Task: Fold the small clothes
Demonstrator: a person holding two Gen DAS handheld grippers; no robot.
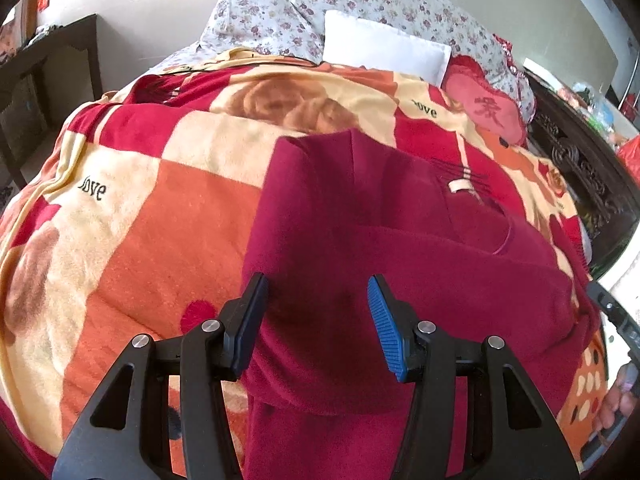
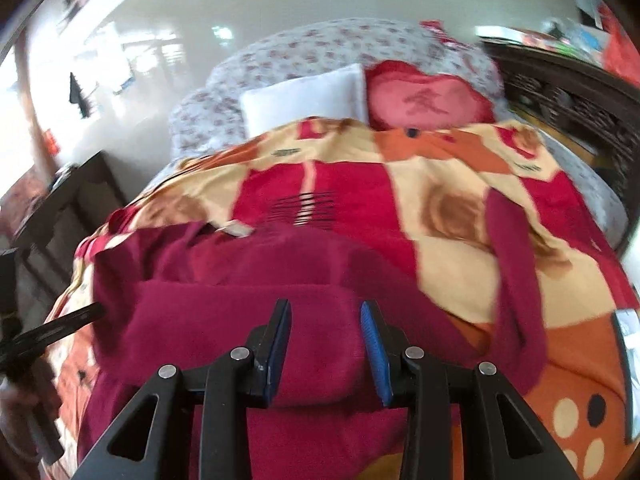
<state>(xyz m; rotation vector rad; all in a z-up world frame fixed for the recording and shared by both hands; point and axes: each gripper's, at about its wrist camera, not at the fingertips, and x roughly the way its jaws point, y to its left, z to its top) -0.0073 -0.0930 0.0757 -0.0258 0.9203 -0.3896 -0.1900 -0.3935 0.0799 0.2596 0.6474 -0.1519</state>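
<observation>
Right wrist view is motion-blurred; the sweater's near edge runs under both grippers and out of frame. Sweater lies partly folded on the blanket, one sleeve trailing right. White pillow and red cushion beyond. Left gripper wide open, holding nothing; right gripper also apart, empty, above the folded part.

home bedroom | bed blanket | pillow | floral quilt
</observation>
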